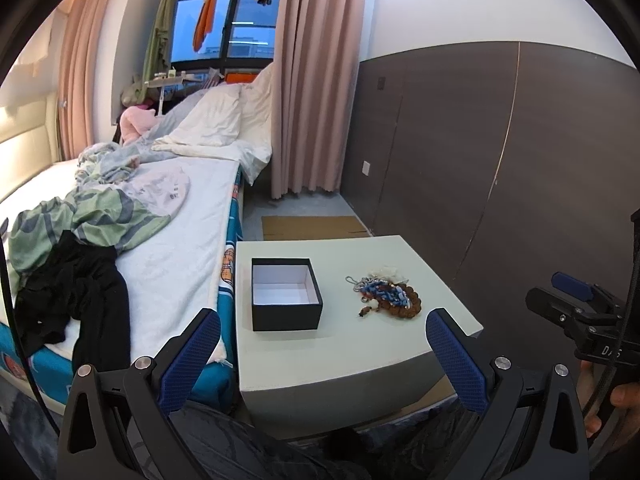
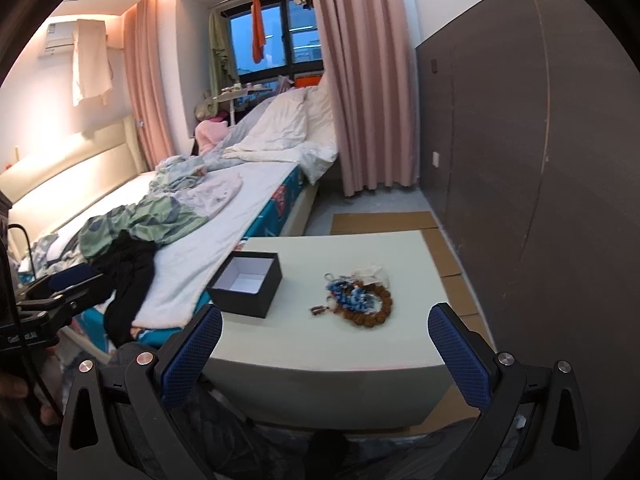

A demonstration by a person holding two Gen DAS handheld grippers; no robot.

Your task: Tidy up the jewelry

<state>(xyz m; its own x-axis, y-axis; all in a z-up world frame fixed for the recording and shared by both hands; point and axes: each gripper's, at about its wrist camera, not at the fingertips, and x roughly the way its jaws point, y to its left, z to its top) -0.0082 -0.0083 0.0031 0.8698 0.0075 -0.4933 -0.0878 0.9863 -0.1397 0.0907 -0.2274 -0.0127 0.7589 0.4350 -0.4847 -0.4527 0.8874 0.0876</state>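
1. Jewelry [image 1: 386,296] lies in a tangled heap on the pale table [image 1: 360,364], toward its right edge and about midway between near and far edges: a brown bead bracelet under blue-and-white beaded strands, with small metal clasps at the left of the pile.
2. An open black box [image 1: 286,300] with a white lining stands on the table toward the left edge, apart from the heap; it looks empty.
3. Left gripper [image 1: 322,334] and right gripper [image 2: 326,330] both hover short of the near edge with jaws spread wide, holding nothing.
4. My judgement: nothing is sorted yet, and the step in hand is the first pick. Take one piece at a time, probably the topmost blue strand or a protruding clasp, and lift slowly so that tangled neighbours do not drag off the right edge. The left gripper could steady the box.
5. Only the right wrist view shows a crumpled white piece [image 2: 370,274] clearly behind the heap and a wall air conditioner [image 2: 60,40]; the left wrist view shows the box interior more squarely.
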